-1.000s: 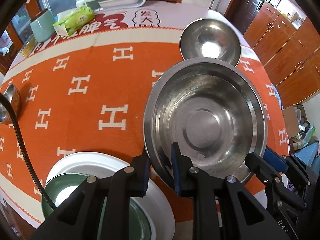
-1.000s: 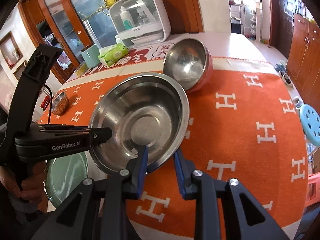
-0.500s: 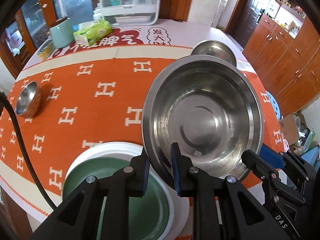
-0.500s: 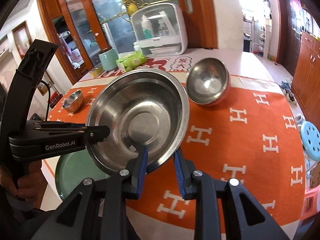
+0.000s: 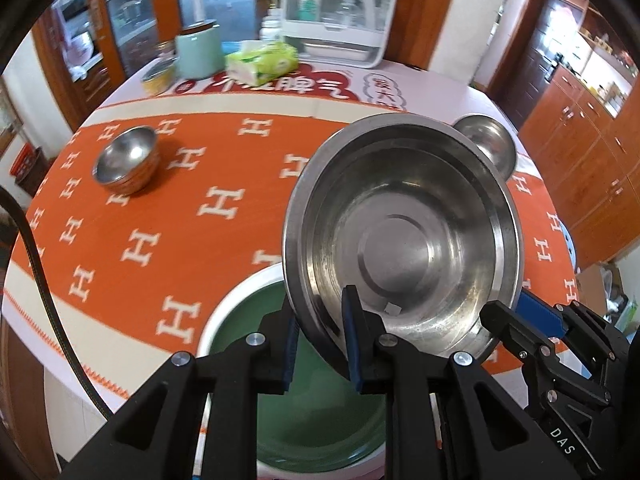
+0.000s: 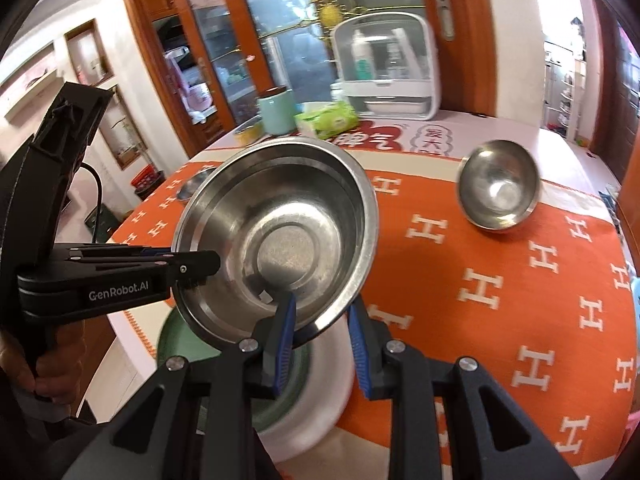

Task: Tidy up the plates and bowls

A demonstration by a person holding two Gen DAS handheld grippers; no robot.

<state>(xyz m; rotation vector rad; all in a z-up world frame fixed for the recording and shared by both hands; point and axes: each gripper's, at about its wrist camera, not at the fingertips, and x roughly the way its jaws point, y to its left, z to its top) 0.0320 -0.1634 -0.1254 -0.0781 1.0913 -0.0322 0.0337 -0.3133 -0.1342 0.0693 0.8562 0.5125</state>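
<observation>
Steel, dull and scuffed, fills both views: a wide steel basin (image 5: 404, 240) hangs tilted in the air above the green plate (image 5: 320, 408), which sits in a white plate (image 6: 320, 392) at the near edge of the bench (image 5: 160, 216). The left gripper (image 5: 320, 344) has its blue-padded fingers closed on the basin's near rim, one inside and one outside. The right gripper (image 6: 320, 340) clamps the rim likewise from its own side. The basin hides much of both plates and cuts off part of the round steel bowl (image 5: 488, 144) behind it. A small steel bowl (image 5: 126, 164) stands well apart on the orange cloth. Far items on the bench are blurred: a tissue pack (image 5: 264, 62) and a pale green canister (image 5: 200, 50).
</observation>
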